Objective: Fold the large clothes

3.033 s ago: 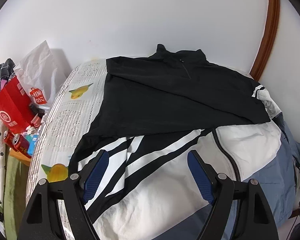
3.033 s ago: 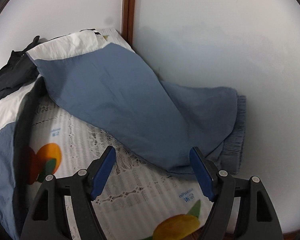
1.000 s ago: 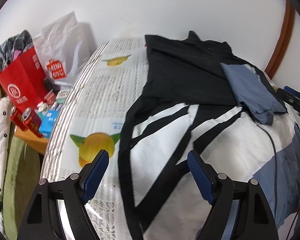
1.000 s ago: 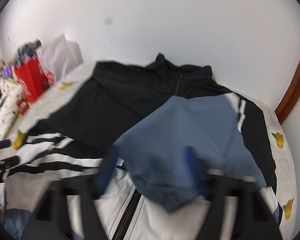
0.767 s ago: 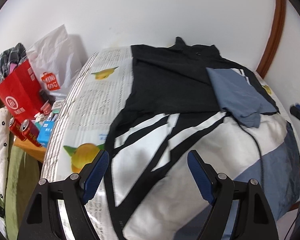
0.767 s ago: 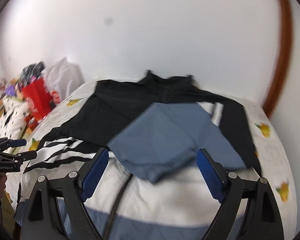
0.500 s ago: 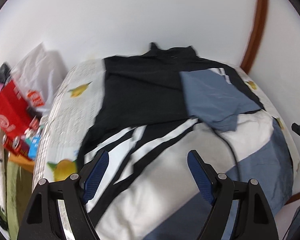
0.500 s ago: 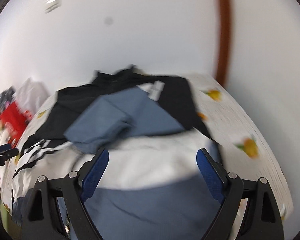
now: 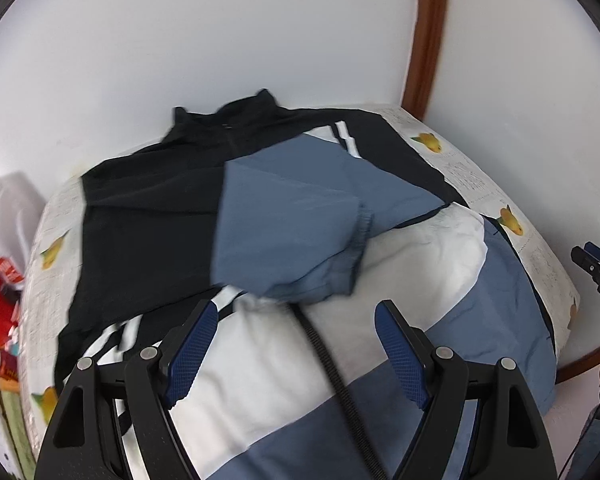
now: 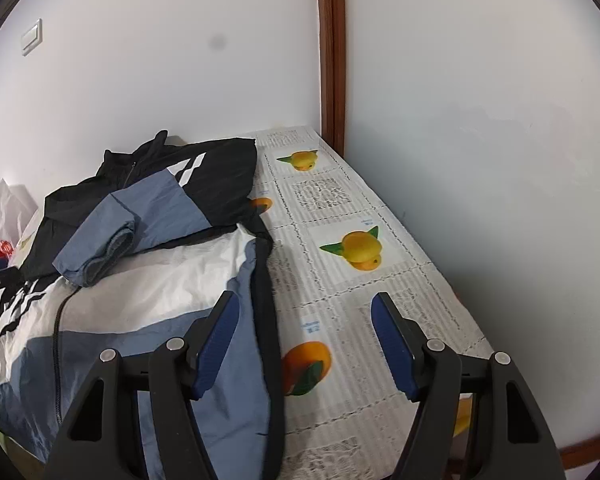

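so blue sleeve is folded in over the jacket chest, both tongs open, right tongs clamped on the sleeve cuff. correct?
Not quite. The blue sleeve does lie folded over the jacket, and both tongs are open, but the right tongs hold nothing. The right wrist view shows them empty above the jacket's edge and the fruit-print cloth, their jaws having just narrowed. The left tongs are empty too.

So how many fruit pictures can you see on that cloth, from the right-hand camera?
4: the far yellow fruit, the orange fruit half under the jacket, the middle yellow fruit, the near orange fruit. The jacket may hide more.
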`<state>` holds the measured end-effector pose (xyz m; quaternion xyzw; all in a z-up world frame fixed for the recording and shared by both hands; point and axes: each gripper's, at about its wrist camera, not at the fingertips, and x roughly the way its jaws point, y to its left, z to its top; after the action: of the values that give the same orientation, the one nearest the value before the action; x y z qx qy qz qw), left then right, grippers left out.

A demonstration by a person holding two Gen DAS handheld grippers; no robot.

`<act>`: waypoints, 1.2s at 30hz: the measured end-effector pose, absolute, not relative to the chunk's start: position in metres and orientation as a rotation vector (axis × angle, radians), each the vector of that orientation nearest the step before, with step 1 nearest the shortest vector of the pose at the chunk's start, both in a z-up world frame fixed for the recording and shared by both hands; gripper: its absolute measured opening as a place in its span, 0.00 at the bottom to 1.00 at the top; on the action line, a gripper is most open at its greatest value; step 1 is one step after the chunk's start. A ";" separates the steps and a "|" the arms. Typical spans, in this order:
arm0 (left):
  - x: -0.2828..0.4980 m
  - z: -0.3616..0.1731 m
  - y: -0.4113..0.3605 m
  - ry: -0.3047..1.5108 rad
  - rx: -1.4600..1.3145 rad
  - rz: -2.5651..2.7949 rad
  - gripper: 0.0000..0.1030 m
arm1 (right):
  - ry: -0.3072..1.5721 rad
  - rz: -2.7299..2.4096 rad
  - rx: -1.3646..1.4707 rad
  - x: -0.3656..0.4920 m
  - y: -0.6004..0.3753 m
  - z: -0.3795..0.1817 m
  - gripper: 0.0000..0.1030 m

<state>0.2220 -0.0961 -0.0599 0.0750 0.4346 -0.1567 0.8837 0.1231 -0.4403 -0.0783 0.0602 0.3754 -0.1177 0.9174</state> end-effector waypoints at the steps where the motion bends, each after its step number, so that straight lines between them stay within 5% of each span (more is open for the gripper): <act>1: 0.226 -0.064 -0.106 0.910 0.168 -0.328 0.77 | 0.770 -0.245 0.125 0.125 -0.444 -0.079 0.66; 21: 0.294 -0.140 -0.174 1.038 0.247 -0.336 0.71 | 0.776 -0.143 0.135 0.199 -0.450 -0.104 0.66; 27: 0.301 -0.149 -0.171 1.039 0.238 -0.293 0.52 | 0.794 -0.133 0.103 0.201 -0.440 -0.109 0.66; 32: 0.304 -0.140 -0.159 1.013 0.204 -0.320 0.14 | 0.818 -0.127 0.102 0.199 -0.432 -0.110 0.66; 36: 0.303 -0.117 -0.134 0.967 0.140 -0.334 0.11 | 0.831 -0.108 0.086 0.200 -0.417 -0.107 0.66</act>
<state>0.3030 -0.1344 -0.1171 0.0668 0.4625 -0.1595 0.8696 0.2004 -0.4169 -0.1071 0.0419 0.4034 -0.0523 0.9126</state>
